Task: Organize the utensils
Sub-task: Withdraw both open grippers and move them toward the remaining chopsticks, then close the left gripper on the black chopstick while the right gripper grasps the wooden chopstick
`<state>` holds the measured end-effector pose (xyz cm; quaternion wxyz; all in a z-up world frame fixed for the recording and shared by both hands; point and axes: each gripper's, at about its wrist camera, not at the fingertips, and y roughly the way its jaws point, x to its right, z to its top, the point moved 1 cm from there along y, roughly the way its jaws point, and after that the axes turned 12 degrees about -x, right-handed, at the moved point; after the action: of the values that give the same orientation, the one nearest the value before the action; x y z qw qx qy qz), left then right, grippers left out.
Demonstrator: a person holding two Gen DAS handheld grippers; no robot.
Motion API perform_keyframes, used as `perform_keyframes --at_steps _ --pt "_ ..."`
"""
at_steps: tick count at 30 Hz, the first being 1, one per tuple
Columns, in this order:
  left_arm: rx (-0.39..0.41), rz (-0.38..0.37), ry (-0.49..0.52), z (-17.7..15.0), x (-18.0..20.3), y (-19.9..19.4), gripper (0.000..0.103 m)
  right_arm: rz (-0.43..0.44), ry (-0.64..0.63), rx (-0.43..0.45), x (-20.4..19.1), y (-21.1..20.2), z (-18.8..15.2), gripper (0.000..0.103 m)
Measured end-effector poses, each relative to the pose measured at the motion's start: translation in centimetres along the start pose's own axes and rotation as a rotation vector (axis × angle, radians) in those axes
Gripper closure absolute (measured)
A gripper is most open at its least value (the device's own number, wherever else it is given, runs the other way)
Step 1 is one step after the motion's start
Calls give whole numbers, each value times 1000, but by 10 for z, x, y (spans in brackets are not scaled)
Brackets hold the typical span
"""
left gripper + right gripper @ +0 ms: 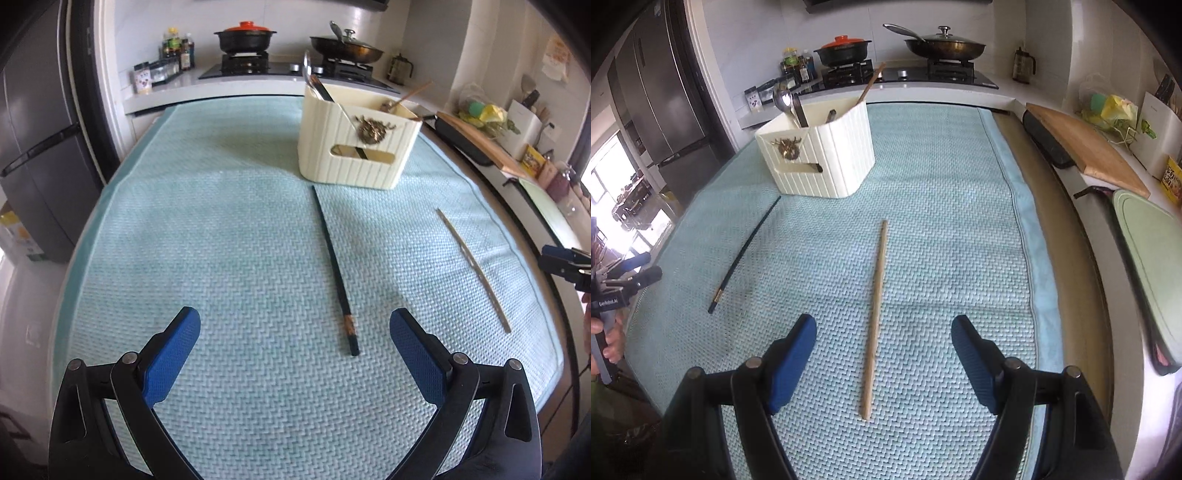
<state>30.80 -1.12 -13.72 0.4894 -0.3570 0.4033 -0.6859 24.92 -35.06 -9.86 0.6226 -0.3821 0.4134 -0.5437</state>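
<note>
A dark chopstick (pixel 334 269) lies on the light blue mat (pixel 221 240), its near end between my left gripper's open fingers; it also shows in the right wrist view (pixel 742 254). A wooden chopstick (pixel 875 317) lies lengthwise between my right gripper's open fingers; it shows in the left wrist view (pixel 474 269) too. A cream utensil holder (pixel 354 144) stands at the back of the mat (pixel 942 221) with spoons and a wooden utensil in it, and appears in the right wrist view (pixel 820 155). My left gripper (pixel 294 321) and right gripper (pixel 884 328) are both open and empty, low over the mat.
A stove with a black pot (pixel 243 37) and a lidded pan (pixel 347 48) stands behind the mat. A fridge (pixel 40 147) is at the left. A wooden cutting board (pixel 1086 147) and a green board (pixel 1152 251) lie along the right counter.
</note>
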Motion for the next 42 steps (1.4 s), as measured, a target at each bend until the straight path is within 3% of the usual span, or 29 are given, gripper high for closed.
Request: perform_keyframes --at_steps 3,13,18,20,21,23,24,25,26,29,33,42 --pt "-18 15 14 -4 17 21 1 26 -4 -31 -5 13 -5 26" --pt "-67 146 28 -8 40 80 5 -15 -74 -145 -14 40 -44 26" --pt "-48 124 -28 -11 31 83 11 1 -68 -154 -20 56 -56 30" --pt "-37 117 -22 -12 34 81 21 14 -73 -164 -24 68 -59 50" --pt "-33 116 -9 -13 38 80 30 -16 -86 -145 -28 70 -61 51" --pt "-29 104 23 -14 45 78 48 -82 -104 -126 -36 68 -68 74" --pt "-28 97 34 -14 47 76 66 -85 -87 -123 -35 67 -69 85" --pt "-31 85 43 -14 49 76 90 -75 -62 -125 -33 66 -71 96" --pt "-38 76 48 -14 50 75 96 -60 -51 -128 -31 64 -73 96" --pt "-55 -10 18 -14 41 68 98 -36 -27 -109 -27 50 -78 96" --pt "-17 -71 -25 -11 21 34 99 -19 1 -1 -23 3 -73 96" --pt "91 -103 4 19 0 -48 99 -34 -80 191 -26 -92 -32 96"
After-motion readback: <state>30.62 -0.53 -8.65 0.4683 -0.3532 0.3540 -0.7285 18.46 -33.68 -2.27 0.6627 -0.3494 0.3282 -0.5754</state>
